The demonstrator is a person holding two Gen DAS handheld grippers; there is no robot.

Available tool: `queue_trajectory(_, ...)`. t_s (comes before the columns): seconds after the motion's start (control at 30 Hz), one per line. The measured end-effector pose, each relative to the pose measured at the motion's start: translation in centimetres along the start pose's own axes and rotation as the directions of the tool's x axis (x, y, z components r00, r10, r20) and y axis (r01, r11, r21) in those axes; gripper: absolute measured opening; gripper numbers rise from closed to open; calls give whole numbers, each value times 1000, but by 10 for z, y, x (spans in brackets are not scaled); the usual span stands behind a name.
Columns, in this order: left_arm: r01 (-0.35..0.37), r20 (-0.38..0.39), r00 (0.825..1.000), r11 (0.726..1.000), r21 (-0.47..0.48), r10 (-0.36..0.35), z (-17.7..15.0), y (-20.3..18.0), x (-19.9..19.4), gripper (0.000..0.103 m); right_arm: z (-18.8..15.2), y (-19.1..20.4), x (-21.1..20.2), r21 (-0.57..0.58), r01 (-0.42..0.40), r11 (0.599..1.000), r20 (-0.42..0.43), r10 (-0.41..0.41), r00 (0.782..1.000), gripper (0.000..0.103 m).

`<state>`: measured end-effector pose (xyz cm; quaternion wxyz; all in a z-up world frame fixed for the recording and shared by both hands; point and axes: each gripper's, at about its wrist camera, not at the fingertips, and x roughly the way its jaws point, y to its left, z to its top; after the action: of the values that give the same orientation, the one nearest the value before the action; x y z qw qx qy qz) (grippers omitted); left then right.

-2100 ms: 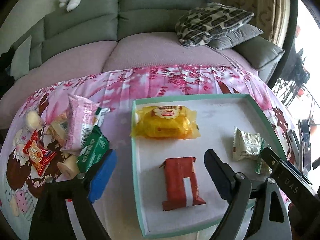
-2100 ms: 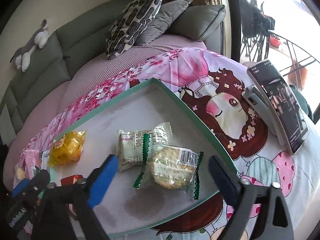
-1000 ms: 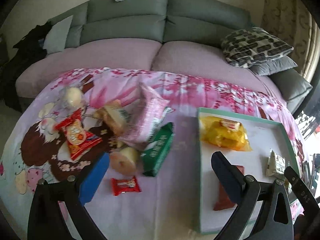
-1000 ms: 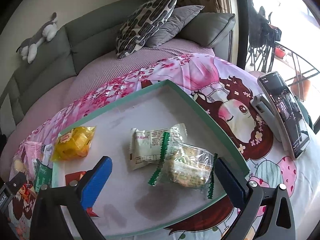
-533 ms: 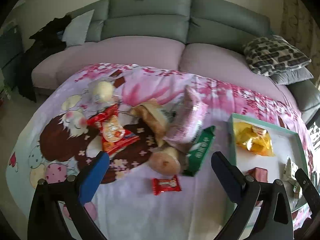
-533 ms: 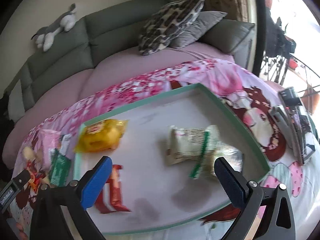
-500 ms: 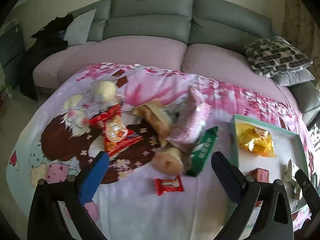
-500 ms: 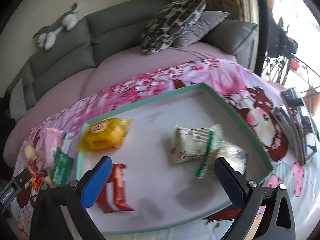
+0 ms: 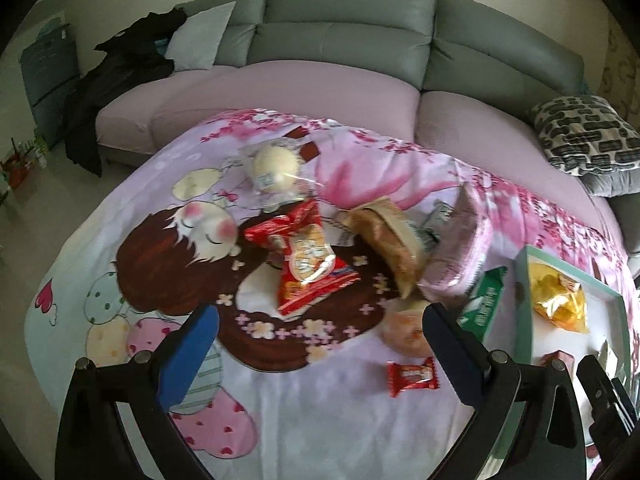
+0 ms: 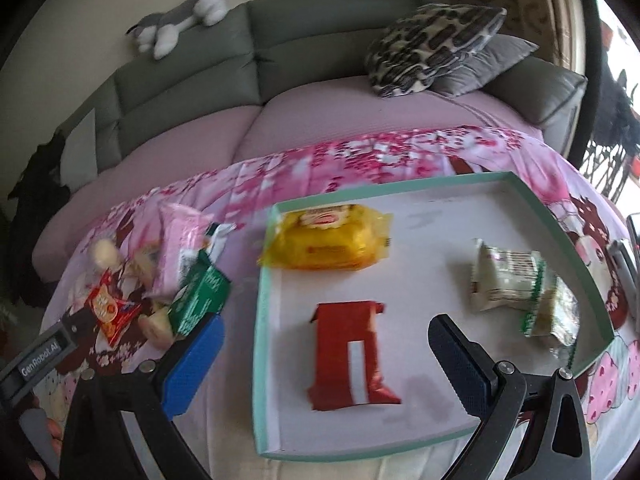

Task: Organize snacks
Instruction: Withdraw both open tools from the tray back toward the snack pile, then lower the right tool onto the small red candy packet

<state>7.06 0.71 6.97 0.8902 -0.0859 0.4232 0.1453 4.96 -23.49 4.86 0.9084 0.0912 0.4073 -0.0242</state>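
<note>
A green-rimmed tray holds a yellow packet, a red packet and two pale green-trimmed packets. My right gripper is open and empty above the red packet. Loose snacks lie left of the tray: a red bag, a brown bread packet, a pink bag, a green box, a round bun, a small red candy and a wrapped white bun. My left gripper is open and empty in front of the pile.
A pink cartoon cloth covers the table. A grey sofa with pillows stands behind. A phone is at the right edge of the table. The tray shows at the left view's right edge.
My left gripper has swung left from the tray to the loose snack pile. My right gripper has moved left from the green-trimmed packets to above the red packet. Both stay open.
</note>
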Motion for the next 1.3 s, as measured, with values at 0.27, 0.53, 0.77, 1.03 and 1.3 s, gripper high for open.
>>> queue_trajectory(0.27,-56,-14,998,998,-10,56,0,23,7,102,-9,25,10,-61,-19,998,-39,16,999,103)
queue_trajectory(0.53,-67,-32,997,996,-56,66,1,48,13,102,-19,58,20,-146,-56,988,-74,45,996,103)
queue_trajectory(0.77,-50,-50,998,995,-90,46,0,59,18,102,-28,88,19,-224,-116,968,-79,101,992,103)
queue_trajectory(1.03,-40,-100,994,996,-79,32,-5,61,32,102,-38,106,28,-265,-141,954,-117,113,987,103)
queue_trajectory(1.3,-35,-123,992,994,-105,22,-9,69,40,102,-44,119,40,-299,-153,942,-154,111,982,100)
